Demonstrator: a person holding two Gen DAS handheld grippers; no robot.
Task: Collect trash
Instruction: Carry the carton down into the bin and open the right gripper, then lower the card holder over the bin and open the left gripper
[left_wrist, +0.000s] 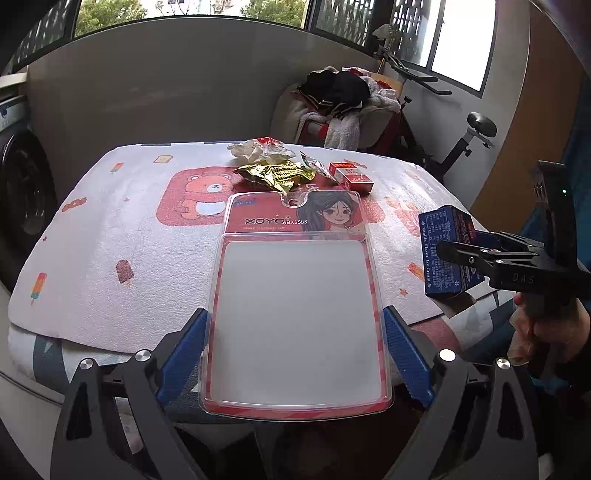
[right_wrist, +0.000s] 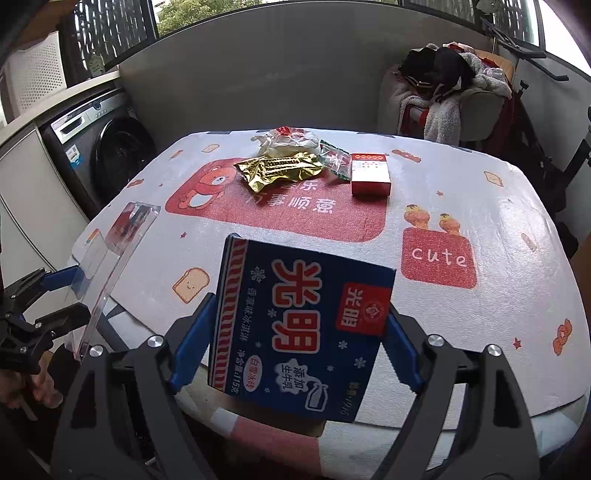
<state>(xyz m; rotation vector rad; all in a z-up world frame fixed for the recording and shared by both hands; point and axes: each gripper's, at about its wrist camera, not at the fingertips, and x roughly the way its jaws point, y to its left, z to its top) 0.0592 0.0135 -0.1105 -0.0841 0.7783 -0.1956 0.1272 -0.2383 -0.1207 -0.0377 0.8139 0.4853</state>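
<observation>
- The left gripper (left_wrist: 295, 354) is clenched on a clear blister pack (left_wrist: 295, 314), held by its two side edges above the near edge of the table (left_wrist: 110, 258)
- The right gripper (right_wrist: 295, 343) is grasping a blue ice cream carton (right_wrist: 301, 325), also lifted over the near edge
- Risk, in my judgement: the blister pack is thin and slippery, so it may bend and slide out if the hand tilts; the empty carton may crush under pressure
- At 12 o'clock on the table remain a gold wrapper (right_wrist: 279, 170), a crumpled white bag (right_wrist: 284, 138), a small green packet (right_wrist: 334, 157) and a red box (right_wrist: 370, 173), not yet collected
- Only the right view shows the washing machine (right_wrist: 99, 147) at 10 o'clock and the word "cute"; only the left view shows the pack's printed card
</observation>
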